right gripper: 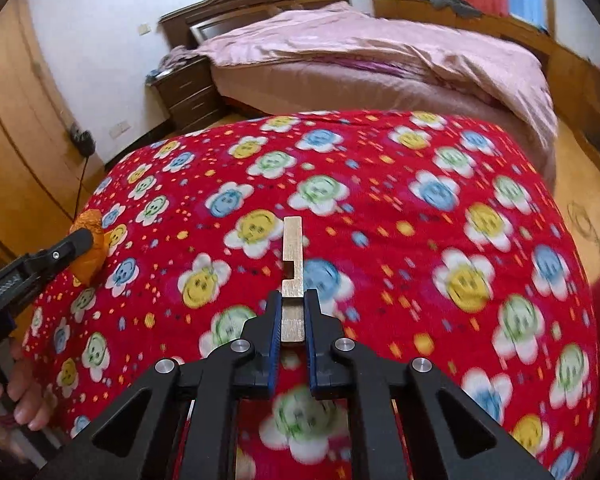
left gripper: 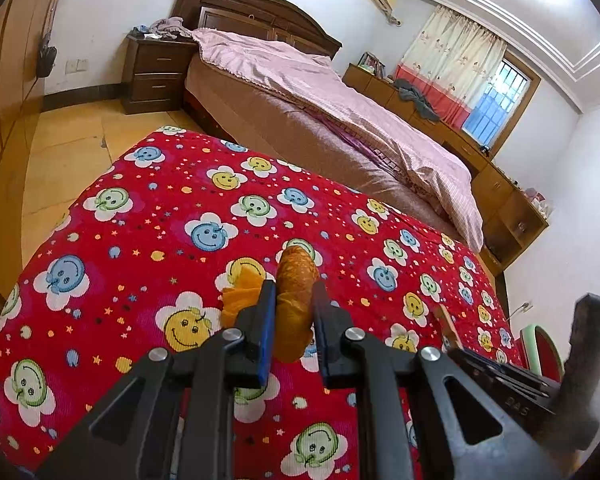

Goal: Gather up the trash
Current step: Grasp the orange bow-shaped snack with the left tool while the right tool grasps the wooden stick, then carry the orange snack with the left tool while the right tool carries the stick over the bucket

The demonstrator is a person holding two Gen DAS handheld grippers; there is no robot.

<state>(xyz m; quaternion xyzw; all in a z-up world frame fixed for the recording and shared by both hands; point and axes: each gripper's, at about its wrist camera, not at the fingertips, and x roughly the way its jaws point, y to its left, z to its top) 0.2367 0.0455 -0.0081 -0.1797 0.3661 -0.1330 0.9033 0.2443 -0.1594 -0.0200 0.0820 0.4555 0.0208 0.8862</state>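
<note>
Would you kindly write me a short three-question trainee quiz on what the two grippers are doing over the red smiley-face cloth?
1. True or false: the left gripper is shut on the crumpled orange wrapper.
2. What is the right gripper closed on? A) a notched wooden strip B) a spoon C) a bottle
3. Fill in: the table is covered by a red ____ with smiley-face flowers.

Key: 1 true; 2 A, the notched wooden strip; 3 cloth.

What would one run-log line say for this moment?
left gripper: shut on orange wrapper | right gripper: shut on wooden piece | surface: red blanket
</note>
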